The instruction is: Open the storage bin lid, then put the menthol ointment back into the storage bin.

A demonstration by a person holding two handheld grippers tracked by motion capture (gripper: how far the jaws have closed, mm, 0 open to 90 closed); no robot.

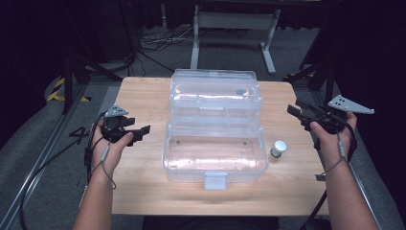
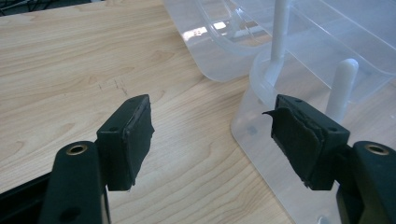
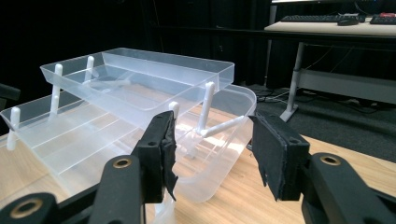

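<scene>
A clear plastic fold-out box (image 1: 214,153) stands open in the middle of the wooden table (image 1: 143,96), its upper tray (image 1: 215,93) swung back on white arms. A small white-capped jar (image 1: 278,149) stands just right of the box's lower bin. My left gripper (image 1: 142,133) hovers left of the box, jaws open and empty; the left gripper view (image 2: 212,135) shows the bin's corner (image 2: 254,135) ahead of it. My right gripper (image 1: 294,108) is held at the table's right edge, beyond the jar. It is open with nothing between its jaws (image 3: 212,154), facing the tray (image 3: 140,74).
A small grey round thing (image 1: 241,91) lies in the upper tray. The box's latch (image 1: 215,180) points at the near table edge. Behind the table are a desk frame (image 1: 234,28) and floor cables (image 1: 158,43). A dark stand (image 1: 72,76) is at the left.
</scene>
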